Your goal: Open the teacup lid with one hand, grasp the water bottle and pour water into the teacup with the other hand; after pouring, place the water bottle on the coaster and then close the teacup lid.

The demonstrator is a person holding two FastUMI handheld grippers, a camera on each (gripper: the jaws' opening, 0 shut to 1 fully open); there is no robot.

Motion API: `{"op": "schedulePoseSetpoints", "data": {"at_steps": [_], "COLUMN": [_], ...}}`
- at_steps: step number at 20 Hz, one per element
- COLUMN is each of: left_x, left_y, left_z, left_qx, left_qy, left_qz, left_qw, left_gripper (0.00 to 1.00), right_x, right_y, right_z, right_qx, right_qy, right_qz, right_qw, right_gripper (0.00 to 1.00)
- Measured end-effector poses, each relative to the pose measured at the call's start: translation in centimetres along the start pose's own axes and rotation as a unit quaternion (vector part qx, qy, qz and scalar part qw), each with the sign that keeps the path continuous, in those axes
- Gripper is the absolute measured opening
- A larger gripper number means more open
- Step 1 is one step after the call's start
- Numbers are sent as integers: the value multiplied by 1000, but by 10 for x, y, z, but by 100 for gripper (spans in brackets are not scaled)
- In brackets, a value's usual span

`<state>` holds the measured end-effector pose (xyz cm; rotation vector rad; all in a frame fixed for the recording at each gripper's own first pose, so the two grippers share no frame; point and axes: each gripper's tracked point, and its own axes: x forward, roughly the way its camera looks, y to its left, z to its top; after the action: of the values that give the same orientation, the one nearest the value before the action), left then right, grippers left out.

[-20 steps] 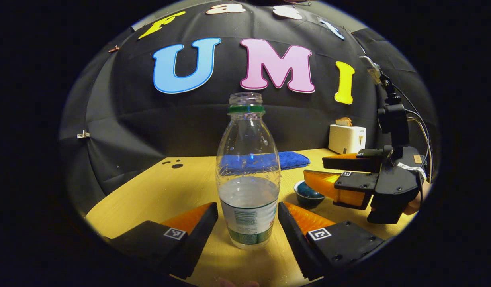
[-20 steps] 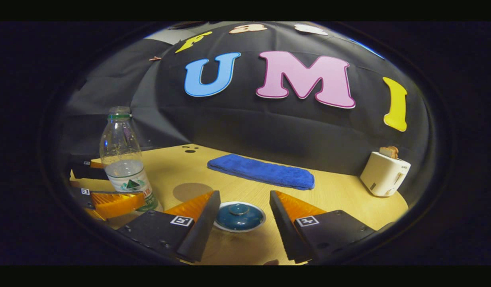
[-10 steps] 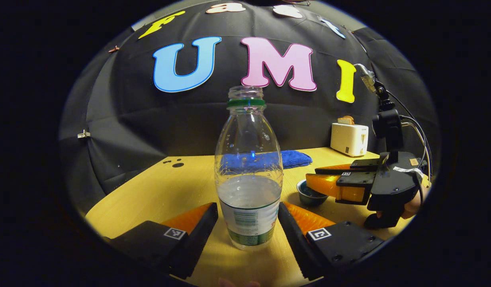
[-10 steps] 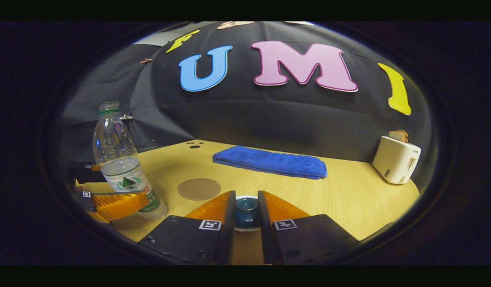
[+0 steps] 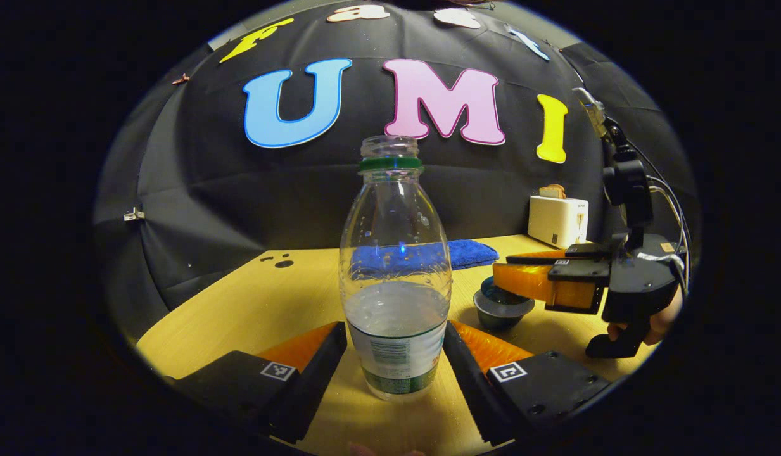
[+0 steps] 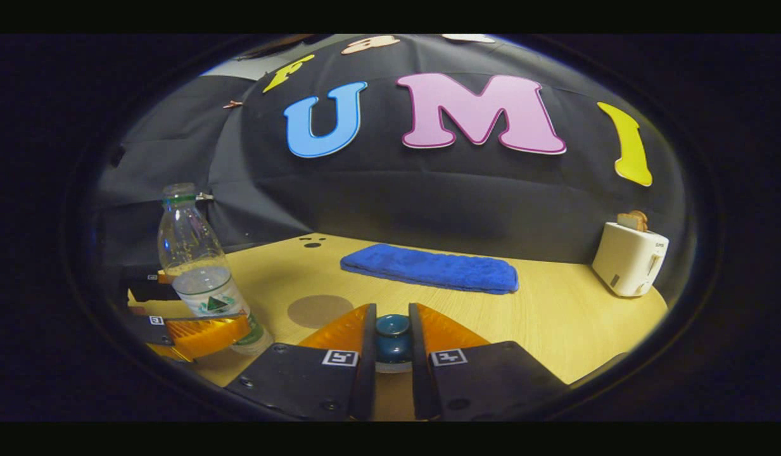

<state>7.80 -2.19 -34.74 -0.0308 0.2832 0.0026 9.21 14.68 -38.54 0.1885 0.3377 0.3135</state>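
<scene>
In the left gripper view my left gripper (image 5: 395,354) stood wide open around the water bottle (image 5: 395,272), upright on the table (image 5: 251,304), not touching. In the right gripper view my right gripper (image 6: 392,345) was closed on the teacup lid (image 6: 392,335), near the coaster (image 6: 319,310)

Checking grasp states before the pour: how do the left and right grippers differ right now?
1. The left gripper is open, fingers either side of the water bottle with gaps; the right gripper is shut on the teacup lid.
2. The left gripper sits low at the bottle's base near the table; the right gripper is level above the teacup.
Shared: both face the booth's back wall.
</scene>
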Motion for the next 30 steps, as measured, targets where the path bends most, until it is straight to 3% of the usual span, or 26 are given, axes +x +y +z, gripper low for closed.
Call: {"op": "schedulePoseSetpoints", "data": {"at_steps": [8,9,10,12,15,16,18,22,25,26,27,30], "left_x": [3,2,4,6,15,19,27,48,57,60,62,68], "left_y": [-7,-8,-10,-6,10,17,28,34,33,33,36,40], "left_z": [0,0,1,2,5,7,8,19,19,16,13,16], "left_qx": [3,2,6,33,113,143,207,335,387,400,412,455], "left_qy": [-1,-3,-3,4,28,37,55,63,70,77,86,93], "left_qz": [-4,-6,-10,-1,24,34,49,59,60,61,64,76], "left_qw": [1000,1000,1000,999,993,988,976,938,917,911,905,882], "left_gripper": [97,75,79,77,75,75,75,75,75,75,75,75], "right_x": [-39,-43,-47,-56,-67,-70,-76,-81,-86,-87,-88,-94], "right_y": [-69,-77,-85,-98,-110,-114,-120,-132,-140,-143,-146,-153], "right_z": [25,24,22,15,7,5,1,-4,-3,-4,-5,-7], "right_qx": [-10,-11,-13,-15,-16,-17,-17,-15,-14,-12,-11,-14], "right_qy": [-18,-17,-16,-10,-1,0,1,0,-9,-9,-9,-11], "right_qz": [-70,-78,-85,-97,-109,-112,-116,-124,-127,-129,-130,-134], "right_qw": [997,997,996,995,994,994,993,992,992,991,991,991], "right_gripper": [27,27,27,27,27,22,22,27,27,22,27,27]}}
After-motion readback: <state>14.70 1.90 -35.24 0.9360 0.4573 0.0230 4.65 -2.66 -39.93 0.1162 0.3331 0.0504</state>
